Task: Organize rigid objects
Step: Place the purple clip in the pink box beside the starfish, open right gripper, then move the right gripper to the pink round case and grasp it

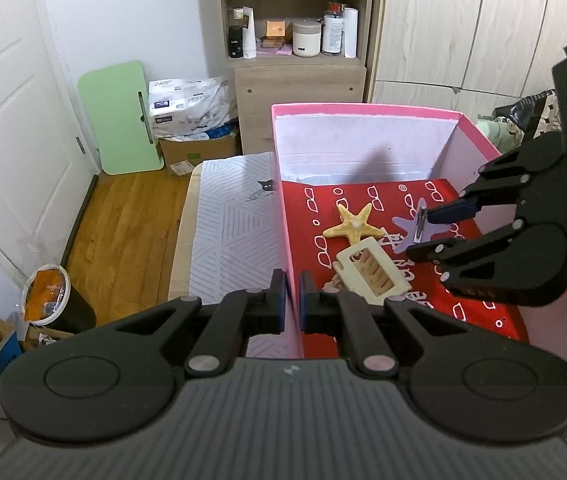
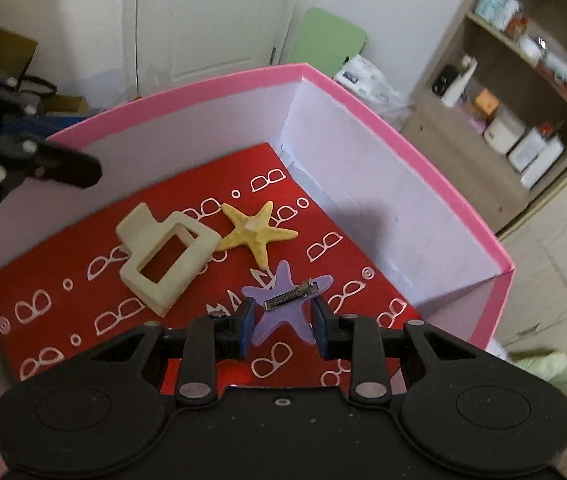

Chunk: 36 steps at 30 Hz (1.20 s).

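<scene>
While the left tongs (image 1: 292, 296) are sitting pinched tight on the left wall of the pink box (image 1: 363, 109), one finger outside and one inside, the right tongs (image 2: 282, 326) are hanging inside the box, holding a purple star hair clip (image 2: 283, 304) between their blue pads. From the right wrist view, the clip is showing its metal clasp face-up, with its arms sticking out beyond the pads on both sides; the jaws are standing at a narrow gap set by the clip's width. From the left wrist view, the same clip (image 1: 417, 226) is appearing edge-on at the tips of the right tongs (image 1: 423, 228), above the red patterned liner (image 1: 383, 272) covering the box floor.

2 other items are lying on that liner: a yellow starfish clip (image 1: 353, 222) near the middle, and a cream rectangular claw clip (image 1: 371, 270) just beside it, its corner touching or overlapping one starfish arm. Both are lying clear of the purple clip.

Outside the box, a bed sheet with a striped pattern (image 1: 235, 232) is lying along its left wall, and a wooden shelf unit (image 1: 295, 20) is standing behind against the wall.
</scene>
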{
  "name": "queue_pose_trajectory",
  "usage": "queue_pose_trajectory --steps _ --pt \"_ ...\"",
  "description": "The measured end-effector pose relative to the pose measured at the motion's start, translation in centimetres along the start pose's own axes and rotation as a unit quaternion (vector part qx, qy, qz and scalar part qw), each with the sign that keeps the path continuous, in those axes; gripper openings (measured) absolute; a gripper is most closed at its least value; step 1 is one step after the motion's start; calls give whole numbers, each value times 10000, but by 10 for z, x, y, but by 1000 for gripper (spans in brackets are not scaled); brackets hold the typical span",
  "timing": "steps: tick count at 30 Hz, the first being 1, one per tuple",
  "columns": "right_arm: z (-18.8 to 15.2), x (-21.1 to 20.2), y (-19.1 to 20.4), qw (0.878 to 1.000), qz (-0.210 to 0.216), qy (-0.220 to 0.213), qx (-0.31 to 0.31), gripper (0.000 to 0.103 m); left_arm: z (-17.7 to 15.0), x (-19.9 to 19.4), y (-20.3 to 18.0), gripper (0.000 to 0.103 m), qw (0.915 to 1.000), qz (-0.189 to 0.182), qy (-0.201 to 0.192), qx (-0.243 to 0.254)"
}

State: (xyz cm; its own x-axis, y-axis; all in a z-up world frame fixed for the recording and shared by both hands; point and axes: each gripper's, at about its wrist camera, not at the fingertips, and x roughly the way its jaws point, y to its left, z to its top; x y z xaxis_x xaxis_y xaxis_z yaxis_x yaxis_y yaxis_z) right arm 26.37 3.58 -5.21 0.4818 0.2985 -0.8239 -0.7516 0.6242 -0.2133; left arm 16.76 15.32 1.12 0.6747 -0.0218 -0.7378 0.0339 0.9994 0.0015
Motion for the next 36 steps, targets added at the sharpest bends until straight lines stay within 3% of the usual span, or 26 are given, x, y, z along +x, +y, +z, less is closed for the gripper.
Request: queue_pose_trajectory --steps 3,7,12,19,25,31,36 --pt "1 -1 -11 9983 368 48 448 35 1 0 0 6 10000 9 26 25" --pt "-3 -4 -34 9857 951 -63 1388 39 1 0 0 6 10000 20 25 13" --pt "-13 -27 -50 9745 1205 -419 1845 41 -1 1 -3 6 9999 93 9 60" --pt "-24 -78 -64 9659 1149 -1105 2039 45 1 1 -1 6 10000 80 55 -14" --pt "-57 -119 -76 9532 914 -1611 2390 45 2 1 -3 6 9999 124 67 13" --pt "-99 -138 -87 9445 560 -1686 2764 47 2 2 -3 6 9999 120 75 18" --pt "-145 -135 -98 9368 149 -1450 3181 47 2 1 -3 6 9999 122 77 19"
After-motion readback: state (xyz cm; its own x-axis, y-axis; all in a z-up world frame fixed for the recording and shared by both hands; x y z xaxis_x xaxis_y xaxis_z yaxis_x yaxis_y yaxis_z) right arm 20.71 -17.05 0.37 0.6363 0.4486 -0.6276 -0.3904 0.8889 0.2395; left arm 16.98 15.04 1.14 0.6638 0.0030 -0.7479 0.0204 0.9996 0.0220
